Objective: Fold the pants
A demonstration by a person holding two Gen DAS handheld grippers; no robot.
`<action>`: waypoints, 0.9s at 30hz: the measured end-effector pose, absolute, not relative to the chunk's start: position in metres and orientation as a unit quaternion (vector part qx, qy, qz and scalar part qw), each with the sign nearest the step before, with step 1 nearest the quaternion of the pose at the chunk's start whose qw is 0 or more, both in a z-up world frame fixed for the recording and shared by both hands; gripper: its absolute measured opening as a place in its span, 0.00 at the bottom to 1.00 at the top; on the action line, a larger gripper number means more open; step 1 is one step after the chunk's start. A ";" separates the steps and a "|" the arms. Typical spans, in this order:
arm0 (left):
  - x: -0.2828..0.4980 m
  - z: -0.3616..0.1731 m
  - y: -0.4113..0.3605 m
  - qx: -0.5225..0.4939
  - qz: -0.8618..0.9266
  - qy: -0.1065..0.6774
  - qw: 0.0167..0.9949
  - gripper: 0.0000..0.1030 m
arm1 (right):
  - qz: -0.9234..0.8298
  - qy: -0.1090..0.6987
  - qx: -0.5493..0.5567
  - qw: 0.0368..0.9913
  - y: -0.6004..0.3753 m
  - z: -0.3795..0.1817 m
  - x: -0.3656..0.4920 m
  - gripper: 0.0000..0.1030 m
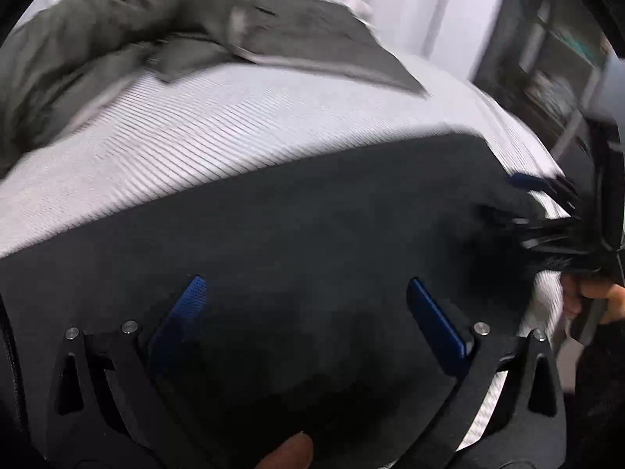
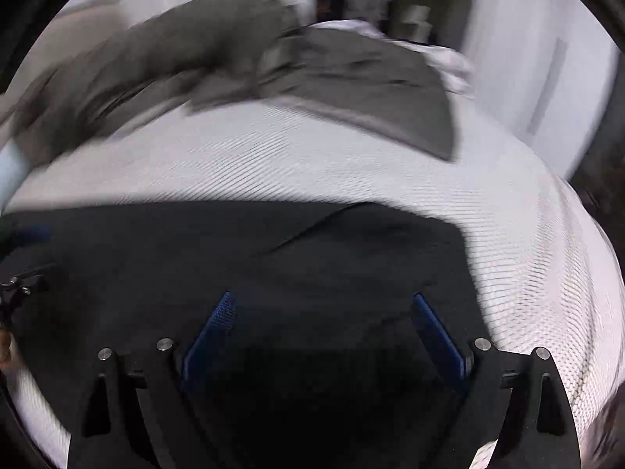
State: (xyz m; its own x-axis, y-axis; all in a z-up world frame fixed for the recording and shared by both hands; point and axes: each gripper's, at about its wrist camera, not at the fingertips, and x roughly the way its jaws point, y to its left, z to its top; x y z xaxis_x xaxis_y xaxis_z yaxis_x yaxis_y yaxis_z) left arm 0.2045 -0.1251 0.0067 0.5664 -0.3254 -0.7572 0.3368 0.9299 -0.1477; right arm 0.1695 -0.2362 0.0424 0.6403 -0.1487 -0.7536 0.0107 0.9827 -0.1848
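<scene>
Black pants [image 1: 297, 215] lie spread flat on a white striped bed sheet [image 1: 218, 125]. In the left wrist view my left gripper [image 1: 304, 289] hovers over the cloth, open, its blue pads [image 1: 187, 305] far apart with nothing pinched. My right gripper [image 1: 525, 201] is a blur at the pants' right edge. In the right wrist view the same pants [image 2: 273, 258] fill the lower half. The right gripper [image 2: 323, 301] stands open above them, its blue pads [image 2: 433, 332] wide and holding nothing. The left gripper [image 2: 27, 234] shows only as a blurred blue patch at the left rim.
A rumpled grey garment [image 1: 129, 31] [image 2: 218, 47] and a flatter grey piece [image 1: 312, 35] [image 2: 371, 78] lie at the back of the bed. White bedding [image 2: 441, 54] is bunched behind them. The bed's edge [image 2: 566, 273] drops off on the right, with dark furniture [image 1: 554, 62] beyond.
</scene>
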 end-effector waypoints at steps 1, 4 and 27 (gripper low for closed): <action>0.197 0.001 -0.135 0.014 -0.195 0.432 0.880 0.99 | -0.028 0.427 -0.090 0.899 -0.227 0.035 0.164 0.90; 0.170 -0.021 -0.168 0.077 -0.204 0.447 0.867 0.99 | 0.027 0.458 -0.102 0.883 -0.191 0.004 0.153 0.90; 0.144 -0.025 -0.147 0.077 -0.225 0.432 0.870 0.99 | -0.033 0.407 -0.189 0.893 -0.238 -0.004 0.109 0.91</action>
